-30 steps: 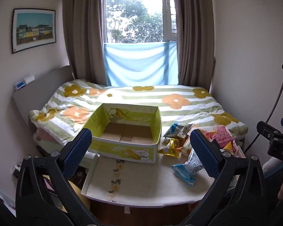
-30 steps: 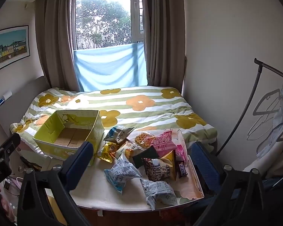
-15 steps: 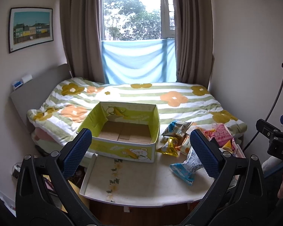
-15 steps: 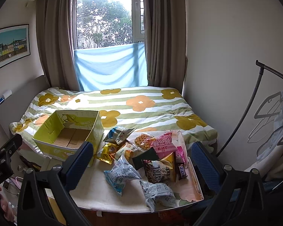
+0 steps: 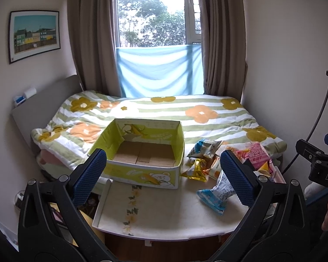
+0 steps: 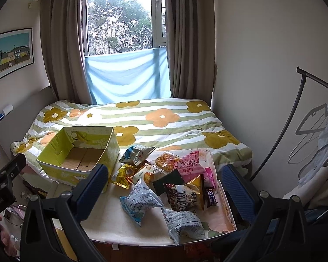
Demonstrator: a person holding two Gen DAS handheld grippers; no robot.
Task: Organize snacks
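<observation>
Both the left hand-held gripper (image 5: 163,175) and right hand-held gripper (image 6: 164,187) hover wide open and empty above the table (image 6: 111,222). The snacks (image 6: 164,183) lie heaped on its right; the box (image 5: 142,150) beyond sits empty, likely awaiting them.

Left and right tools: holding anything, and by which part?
Nothing held. Left tool and right tool are both open and empty above the white table; the snack packets lie untouched.
</observation>
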